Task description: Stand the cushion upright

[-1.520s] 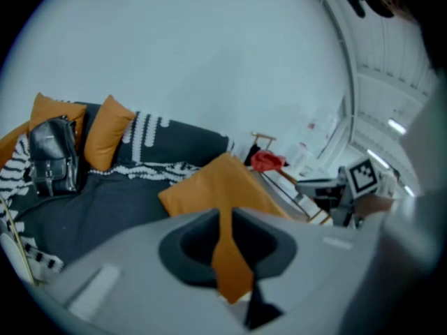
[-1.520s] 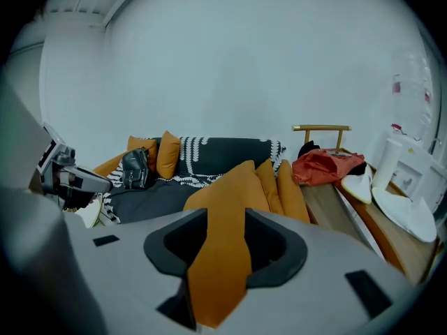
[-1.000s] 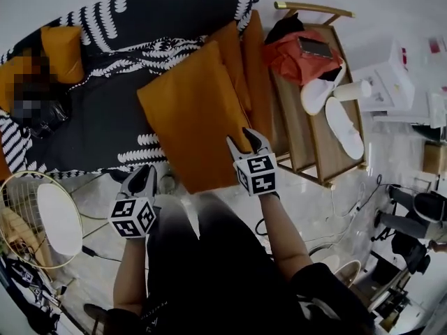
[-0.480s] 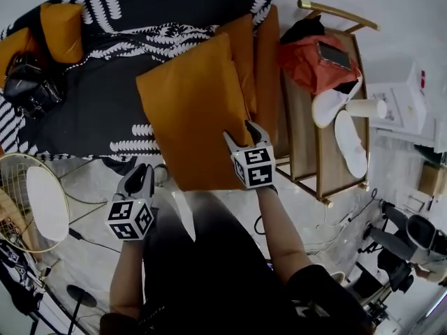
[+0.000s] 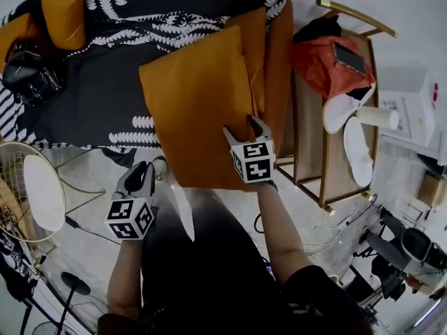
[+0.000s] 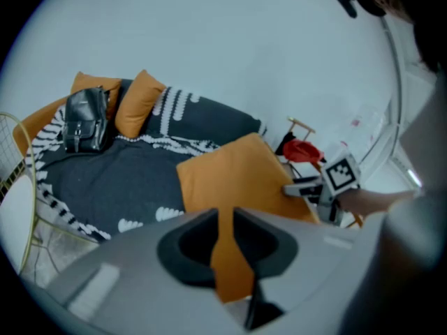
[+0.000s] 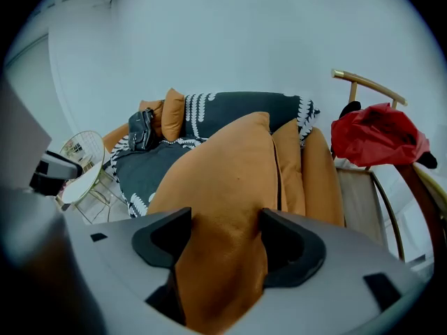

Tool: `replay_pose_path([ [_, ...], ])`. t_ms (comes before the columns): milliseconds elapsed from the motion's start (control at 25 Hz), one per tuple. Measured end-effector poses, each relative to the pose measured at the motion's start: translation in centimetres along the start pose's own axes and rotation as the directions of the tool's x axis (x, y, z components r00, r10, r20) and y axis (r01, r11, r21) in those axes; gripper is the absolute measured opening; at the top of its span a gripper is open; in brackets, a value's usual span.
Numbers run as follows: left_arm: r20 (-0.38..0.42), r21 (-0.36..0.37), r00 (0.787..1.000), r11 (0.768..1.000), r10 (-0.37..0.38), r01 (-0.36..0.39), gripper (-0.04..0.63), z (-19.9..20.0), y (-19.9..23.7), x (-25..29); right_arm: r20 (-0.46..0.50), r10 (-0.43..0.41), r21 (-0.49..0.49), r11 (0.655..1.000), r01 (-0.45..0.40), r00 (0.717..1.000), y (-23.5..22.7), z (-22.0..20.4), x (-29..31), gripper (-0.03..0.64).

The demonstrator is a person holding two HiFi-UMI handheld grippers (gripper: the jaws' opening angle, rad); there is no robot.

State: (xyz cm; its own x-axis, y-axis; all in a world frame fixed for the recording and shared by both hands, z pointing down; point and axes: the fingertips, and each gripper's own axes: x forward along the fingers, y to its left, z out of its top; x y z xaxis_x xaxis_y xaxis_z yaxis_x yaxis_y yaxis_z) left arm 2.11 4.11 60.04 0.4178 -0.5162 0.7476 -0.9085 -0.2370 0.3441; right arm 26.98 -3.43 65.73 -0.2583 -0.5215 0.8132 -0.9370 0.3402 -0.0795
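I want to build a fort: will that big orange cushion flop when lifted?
Probably sags a bit: the orange cushion looks plump and its near corner is creased. Likely light, being stuffed fabric. Its matte cover shouldn't slip much.

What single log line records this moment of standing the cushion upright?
cushion: tilted on sofa | right gripper: jaws just opening, cushion's near edge between them | left gripper: empty, away from cushion

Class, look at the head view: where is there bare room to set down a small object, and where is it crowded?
Free: the dark blanket between the black bag and the big orange cushion; the round white tabletop. Crowded: the wooden bench, with red bag, slippers and cup.
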Motion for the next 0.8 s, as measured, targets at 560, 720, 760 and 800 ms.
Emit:
replay_pose_path([
  [560, 0.025, -0.014, 0.999, 1.0, 0.024, -0.023, 0.071, 0.8, 0.8, 0.2, -0.039, -0.003, -0.051, 0.999, 0.001, 0.999, 0.5, -0.3, 0.3, 0.155],
  [720, 0.035, -0.024, 0.999, 0.999, 0.024, -0.023, 0.071, 1.1, 0.8, 0.1, -0.033, -0.005, -0.058, 0.998, 0.003, 0.999, 0.8, -0.2, -0.1, 0.095],
  [760, 0.037, -0.026, 0.999, 0.999, 0.025, -0.024, 0.071, 1.1, 0.8, 0.0, -0.029, -0.004, -0.054, 0.999, 0.002, 1.0, 0.9, -0.1, -0.2, 0.081],
  [800, 0.039, -0.027, 0.999, 0.999, 0.026, -0.025, 0.071, 1.2, 0.8, 0.0, -0.024, -0.002, -0.048, 0.999, 0.001, 1.0, 0.9, 0.0, -0.3, 0.069],
])
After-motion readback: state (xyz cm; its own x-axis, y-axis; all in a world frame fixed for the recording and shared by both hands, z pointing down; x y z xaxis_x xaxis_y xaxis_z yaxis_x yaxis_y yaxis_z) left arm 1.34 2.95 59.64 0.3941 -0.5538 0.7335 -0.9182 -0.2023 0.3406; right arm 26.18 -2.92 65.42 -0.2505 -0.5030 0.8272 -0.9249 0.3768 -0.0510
